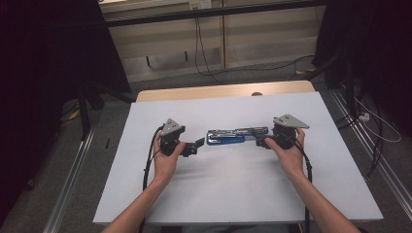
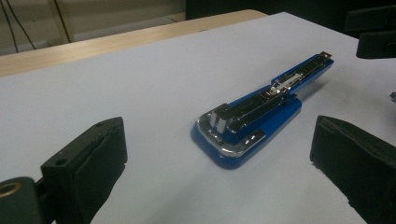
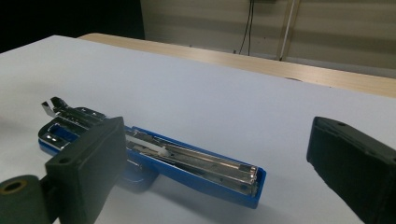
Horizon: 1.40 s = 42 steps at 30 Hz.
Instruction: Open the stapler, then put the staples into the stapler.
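Observation:
A blue stapler (image 1: 232, 135) lies opened out flat along the middle of the white table (image 1: 233, 189), its chrome staple channel facing up. My left gripper (image 1: 197, 146) sits just off the stapler's left end, jaws open. In the left gripper view the stapler (image 2: 254, 119) lies on the table ahead of the open left gripper (image 2: 217, 135), untouched. My right gripper (image 1: 262, 141) is at the stapler's right end, also open. In the right gripper view the stapler (image 3: 187, 161) runs partly behind the left finger (image 3: 88, 158) of the right gripper (image 3: 217, 135), which holds nothing.
A strip of bare wooden tabletop (image 1: 223, 91) shows beyond the white sheet. Cables (image 1: 204, 53) run over the grey floor behind the table. Metal rails (image 1: 73, 170) flank the table, with dark curtains (image 1: 43, 58) on both sides. The right gripper (image 2: 373, 32) shows in the left gripper view.

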Available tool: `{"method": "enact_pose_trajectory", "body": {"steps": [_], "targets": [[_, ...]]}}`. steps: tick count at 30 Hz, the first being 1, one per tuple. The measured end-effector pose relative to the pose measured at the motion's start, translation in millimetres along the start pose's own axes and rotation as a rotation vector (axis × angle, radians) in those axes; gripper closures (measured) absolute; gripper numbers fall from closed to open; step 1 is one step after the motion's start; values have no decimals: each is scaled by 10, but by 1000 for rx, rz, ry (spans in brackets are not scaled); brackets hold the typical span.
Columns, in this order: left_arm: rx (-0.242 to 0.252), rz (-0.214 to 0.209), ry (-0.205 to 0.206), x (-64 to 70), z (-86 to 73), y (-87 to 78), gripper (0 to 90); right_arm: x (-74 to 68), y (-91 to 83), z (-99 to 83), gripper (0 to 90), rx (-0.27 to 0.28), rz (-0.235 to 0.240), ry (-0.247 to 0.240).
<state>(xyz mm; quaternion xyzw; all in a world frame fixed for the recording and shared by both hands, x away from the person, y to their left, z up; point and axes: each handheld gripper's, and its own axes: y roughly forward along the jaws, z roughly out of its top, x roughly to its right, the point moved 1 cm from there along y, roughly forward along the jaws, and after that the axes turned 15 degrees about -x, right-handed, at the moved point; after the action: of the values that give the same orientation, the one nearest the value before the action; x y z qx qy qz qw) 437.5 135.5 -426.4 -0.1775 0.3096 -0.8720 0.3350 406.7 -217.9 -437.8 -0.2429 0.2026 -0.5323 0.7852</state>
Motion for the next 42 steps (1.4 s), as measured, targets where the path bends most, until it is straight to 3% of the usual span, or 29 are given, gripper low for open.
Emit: {"method": "enact_pose_trajectory", "body": {"steps": [7, 13, 22, 24, 27, 29, 33, 37, 42], "targets": [[3, 17, 4, 9, -117, -166, 41, 38, -94, -31, 56, 10, 12, -6], [-4, 35, 25, 25, -216, -280, 45, 75, -152, -103, 63, -1, 21, 20], [1, 41, -14, 40, -273, -410, 45, 123, -281, -133, 43, -9, 32, 3], [3, -2, -29, 89, -303, -447, 45, 142, -312, -151, 37, -21, 45, -3], [-6, 13, 13, 152, -360, -489, 44, 178, -359, -189, 37, -35, 49, -2], [-8, 22, 19, 158, -401, -508, 44, 192, -391, -218, 37, -34, 43, 3], [1, 15, -14, 133, -479, -584, 44, 205, -441, -281, 37, -44, 42, 4], [13, 44, 24, 166, -525, -681, 43, 214, -467, -335, 47, -44, 51, 7], [22, 55, 25, 216, -637, -792, 41, 196, -523, -355, 48, -33, 53, 2]]}}
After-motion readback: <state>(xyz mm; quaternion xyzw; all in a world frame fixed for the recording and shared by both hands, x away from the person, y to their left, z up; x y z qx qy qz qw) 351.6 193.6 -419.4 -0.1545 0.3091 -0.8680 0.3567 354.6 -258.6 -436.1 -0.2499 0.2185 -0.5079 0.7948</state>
